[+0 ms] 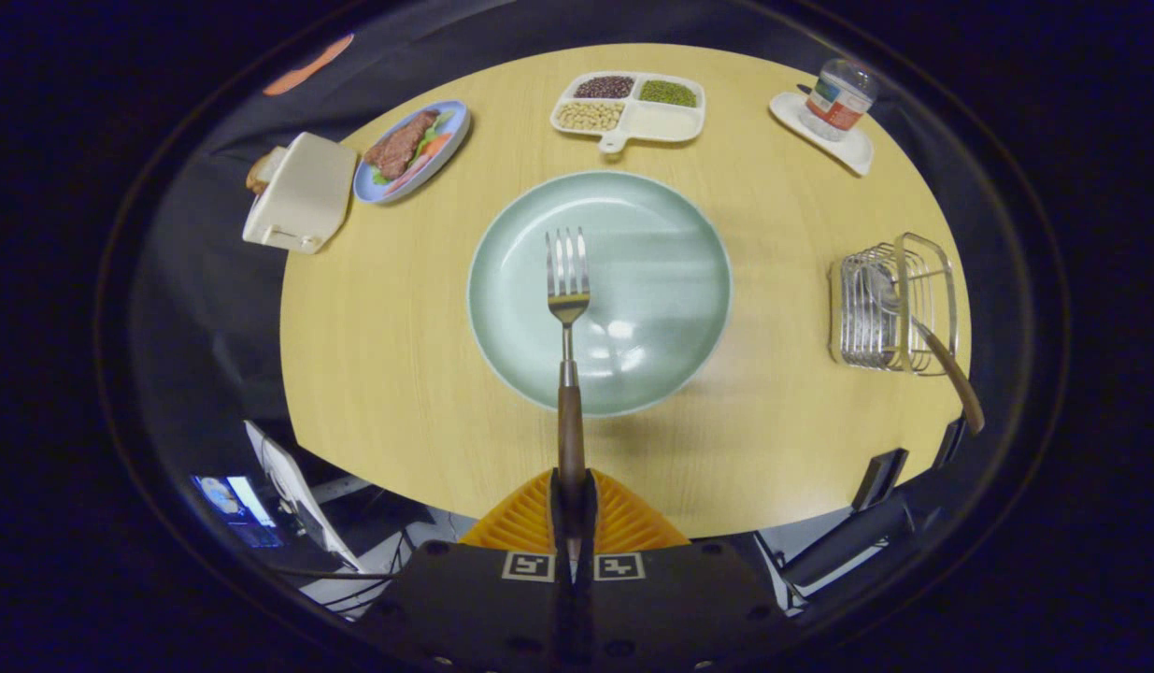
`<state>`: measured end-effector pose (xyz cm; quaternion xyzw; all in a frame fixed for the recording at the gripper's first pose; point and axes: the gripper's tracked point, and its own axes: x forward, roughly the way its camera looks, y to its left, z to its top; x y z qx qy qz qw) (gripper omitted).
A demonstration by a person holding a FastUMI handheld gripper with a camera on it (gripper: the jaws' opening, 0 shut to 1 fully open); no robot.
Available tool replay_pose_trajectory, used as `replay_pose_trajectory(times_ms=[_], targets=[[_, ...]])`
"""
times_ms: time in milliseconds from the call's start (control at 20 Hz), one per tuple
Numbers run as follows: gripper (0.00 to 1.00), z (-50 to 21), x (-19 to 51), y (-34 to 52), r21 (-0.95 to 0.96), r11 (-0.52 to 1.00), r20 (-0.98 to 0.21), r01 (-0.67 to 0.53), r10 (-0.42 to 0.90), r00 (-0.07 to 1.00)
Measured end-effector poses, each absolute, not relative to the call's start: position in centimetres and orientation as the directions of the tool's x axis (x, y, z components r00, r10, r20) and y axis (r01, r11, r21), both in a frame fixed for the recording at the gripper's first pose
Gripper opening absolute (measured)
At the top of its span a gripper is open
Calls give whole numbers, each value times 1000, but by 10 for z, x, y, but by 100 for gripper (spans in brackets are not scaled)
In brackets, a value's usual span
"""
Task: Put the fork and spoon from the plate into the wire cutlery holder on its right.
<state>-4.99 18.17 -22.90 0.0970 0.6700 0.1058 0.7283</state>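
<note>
Round wooden table [380, 374], claw [573, 509] clamping wood-handled fork [568, 318]

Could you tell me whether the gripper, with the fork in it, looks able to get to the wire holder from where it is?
Probably yes. The gripper is shut on the fork above the plate; only bare table lies before the wire holder, where the spoon leans.
</note>
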Motion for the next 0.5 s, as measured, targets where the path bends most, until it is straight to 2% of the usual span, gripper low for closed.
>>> replay_pose_trajectory(times_ms=[500], targets=[[0,-155,-53,79,289,956,-947,49,279,159]])
